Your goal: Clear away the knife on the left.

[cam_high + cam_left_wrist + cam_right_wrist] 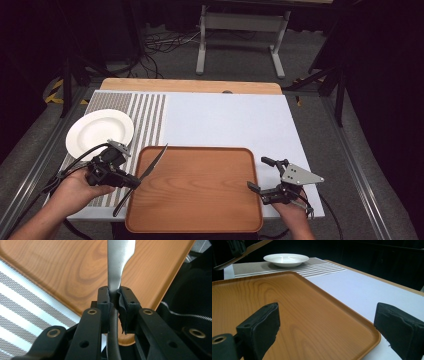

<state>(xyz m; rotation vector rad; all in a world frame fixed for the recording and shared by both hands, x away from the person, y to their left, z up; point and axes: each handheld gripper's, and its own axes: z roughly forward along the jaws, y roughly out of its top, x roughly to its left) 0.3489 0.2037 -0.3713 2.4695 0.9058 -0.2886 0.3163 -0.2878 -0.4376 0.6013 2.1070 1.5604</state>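
Item count: one knife [150,167], one wooden tray [195,220], one white plate [100,131], one striped placemat [150,115], two grippers.

The left gripper [136,183] is clamped on the knife where the dark handle meets the blade; the blade extends past the jaws over the tray's near-left corner region, tip pointing away from the person. The right gripper [257,175] hovers at the tray's right edge with jaws spread wide and nothing between them. The plate rests on the placemat, left of the tray.
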